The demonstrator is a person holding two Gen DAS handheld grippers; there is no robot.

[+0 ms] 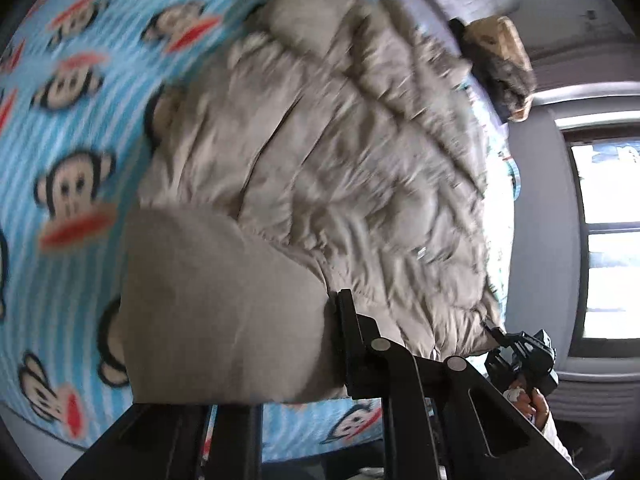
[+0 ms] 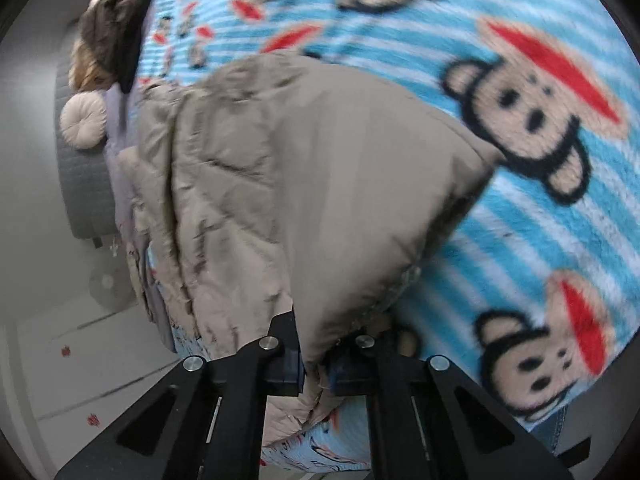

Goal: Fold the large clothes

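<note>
The beige padded jacket [image 1: 312, 152] lies spread on the bed's monkey-print blanket [image 1: 68, 128], and the left gripper [image 1: 344, 344] and right gripper [image 2: 316, 368] each pinch its near hem in closed jaws, probably to fold it over.

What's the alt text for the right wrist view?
The right tool is shut on the edge of a beige puffer jacket, which lies on a blue striped blanket printed with monkey faces. A round beige cushion sits at the far left, at the blanket's edge.
</note>
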